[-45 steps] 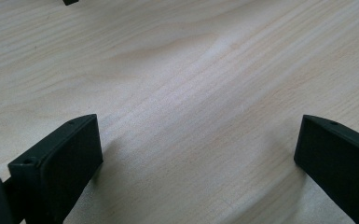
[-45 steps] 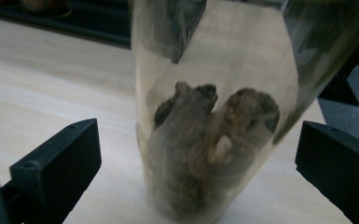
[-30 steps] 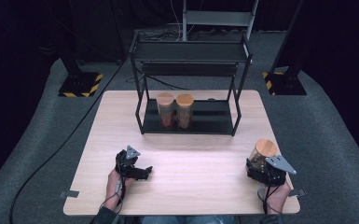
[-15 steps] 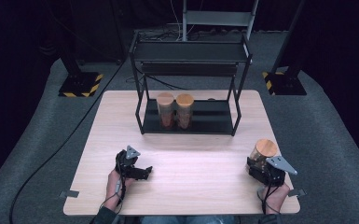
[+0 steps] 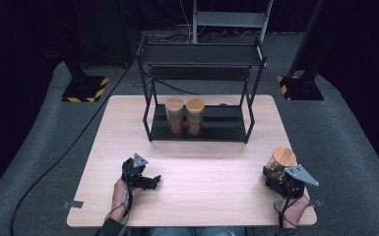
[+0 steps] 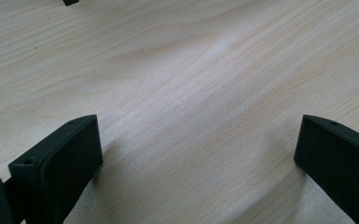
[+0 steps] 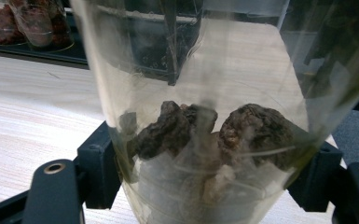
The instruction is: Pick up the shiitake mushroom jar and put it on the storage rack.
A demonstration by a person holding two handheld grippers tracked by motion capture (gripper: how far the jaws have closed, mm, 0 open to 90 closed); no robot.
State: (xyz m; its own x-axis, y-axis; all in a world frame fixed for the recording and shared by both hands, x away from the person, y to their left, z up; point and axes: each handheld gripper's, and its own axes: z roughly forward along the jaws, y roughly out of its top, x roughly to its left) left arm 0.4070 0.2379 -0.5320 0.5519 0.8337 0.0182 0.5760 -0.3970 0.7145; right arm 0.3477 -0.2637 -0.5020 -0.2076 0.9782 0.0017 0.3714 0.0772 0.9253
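At the worktop's (image 5: pixel 211 196) near right corner, the right tool (image 7: pixel 205 186) has just closed its jaws on the cork-lidded jar (image 5: pixel 280 164), now ready to lift, while the left tool (image 5: pixel 150 181) rests spread and empty.

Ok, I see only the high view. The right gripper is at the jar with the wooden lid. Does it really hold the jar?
Observer: Yes. In the right gripper view, the right gripper has its jaws pressed on both sides of the glass jar.
Operator: What is inside?
Observer: Dark brown, wrinkled lumps lie at the bottom.
Operator: And the left gripper?
Observer: The left gripper is open over bare table.
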